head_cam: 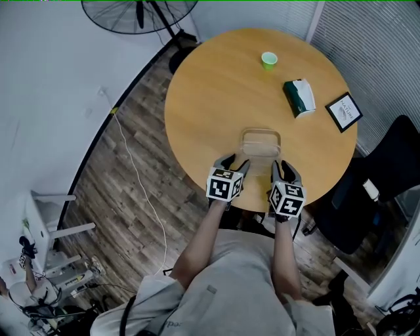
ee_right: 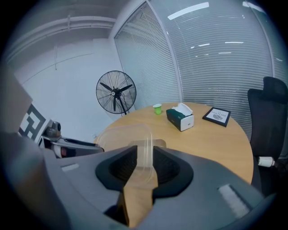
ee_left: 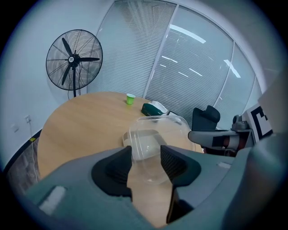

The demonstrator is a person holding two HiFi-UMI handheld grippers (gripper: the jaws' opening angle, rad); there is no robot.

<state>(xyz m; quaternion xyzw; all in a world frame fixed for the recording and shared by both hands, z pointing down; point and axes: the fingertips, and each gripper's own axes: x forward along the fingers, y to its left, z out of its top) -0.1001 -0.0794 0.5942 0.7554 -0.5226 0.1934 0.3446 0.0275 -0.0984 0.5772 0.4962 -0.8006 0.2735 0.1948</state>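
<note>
- The left gripper (ee_left: 146,155) sits at the near edge of the round table (head_cam: 216,98), jaws released and well apart, with the near end of the clear plastic container (head_cam: 260,143) reaching in between them.
- Over to the right gripper (ee_right: 145,157): its jaws are clenched on the container's thin side wall, pads pressed in from both sides.
- The container lies on the table just ahead of both grippers, one at each near corner.
- Farther back there's a green cup (head_cam: 269,60), a tissue box (head_cam: 299,97) and a framed sign (head_cam: 344,111), all well apart from the container.
- A standing fan (head_cam: 139,14) stands beyond the table, and a black chair (head_cam: 387,170) is off to the right.
</note>
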